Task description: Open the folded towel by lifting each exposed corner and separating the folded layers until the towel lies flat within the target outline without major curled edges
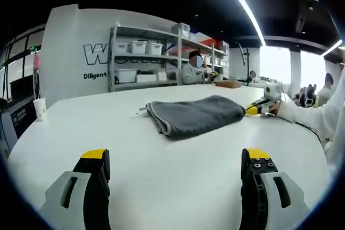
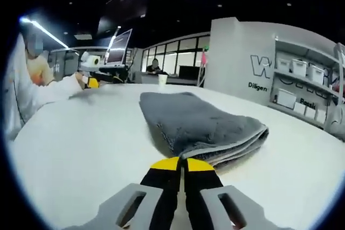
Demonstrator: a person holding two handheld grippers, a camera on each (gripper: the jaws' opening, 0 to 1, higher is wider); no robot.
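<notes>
White counter [image 1: 161, 154], shelving at 12 o'clock. Grey towel [image 1: 194, 116] at centre, fully folded, nothing opened yet. Right gripper [image 2: 182, 163] clenched at towel's near corner at 6 o'clock, grasp uncertain. Left gripper [image 1: 175, 157] released, well back.

Wall lettering [image 1: 96, 55]: cut off by the shelving rack [image 1: 144, 55] in the left gripper view, so only its first letters read. Shelf bins [image 2: 302, 67]: labels too small to read. Folded towel [image 2: 199, 125]: its near corner is hidden behind the yellow tips of the right gripper [image 2: 182, 164], so whether the closed jaws pinch cloth cannot be told. Left gripper [image 2: 90, 83]: blurred at the desk's far edge.
</notes>
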